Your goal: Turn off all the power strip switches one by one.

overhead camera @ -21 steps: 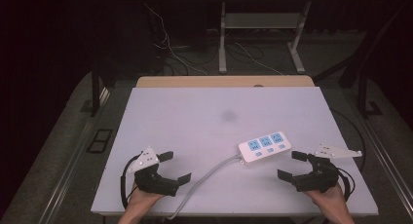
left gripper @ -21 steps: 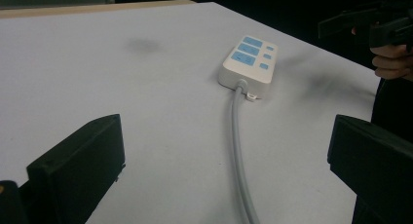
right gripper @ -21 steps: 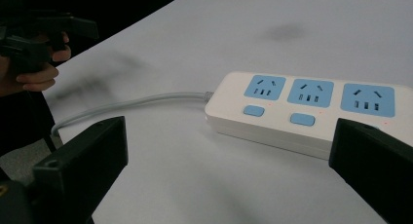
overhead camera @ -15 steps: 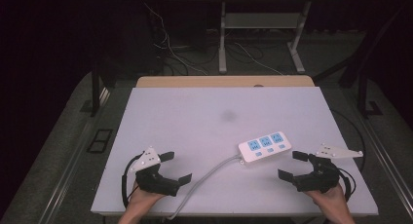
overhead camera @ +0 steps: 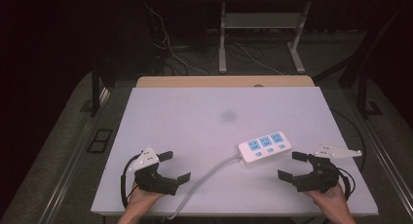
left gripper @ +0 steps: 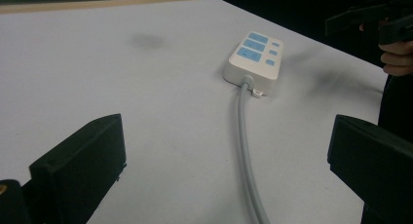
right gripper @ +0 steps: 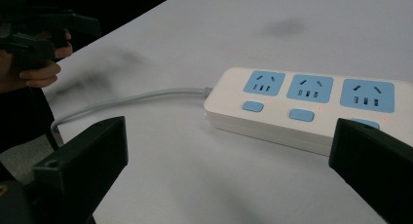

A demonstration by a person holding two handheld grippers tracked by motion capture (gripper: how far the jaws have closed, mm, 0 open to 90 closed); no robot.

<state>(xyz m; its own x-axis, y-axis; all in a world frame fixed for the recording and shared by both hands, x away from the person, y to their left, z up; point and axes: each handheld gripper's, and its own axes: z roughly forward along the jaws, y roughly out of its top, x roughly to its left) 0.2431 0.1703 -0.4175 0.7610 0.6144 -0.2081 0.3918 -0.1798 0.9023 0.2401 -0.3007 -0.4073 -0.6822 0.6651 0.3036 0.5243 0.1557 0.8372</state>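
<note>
Strip axis: power strip [overhead camera: 265, 147] is lying slantwise near desk [overhead camera: 195, 121] front-right corner.
Nearer: right tongs [overhead camera: 298, 166], gaping empty.
Left tongs [overhead camera: 175, 166]: gaping empty, beside cord [overhead camera: 207, 176].

A white plastic three-socket power strip [overhead camera: 265, 147] lies on the white rectangular table [overhead camera: 195, 121], right of centre and toward the near edge. Its grey round cable [overhead camera: 204, 177] runs from the strip's left end to the near edge. The left gripper [overhead camera: 170, 166] sits by the near left corner, the right gripper [overhead camera: 292, 166] by the near right corner, the strip between them.
</note>
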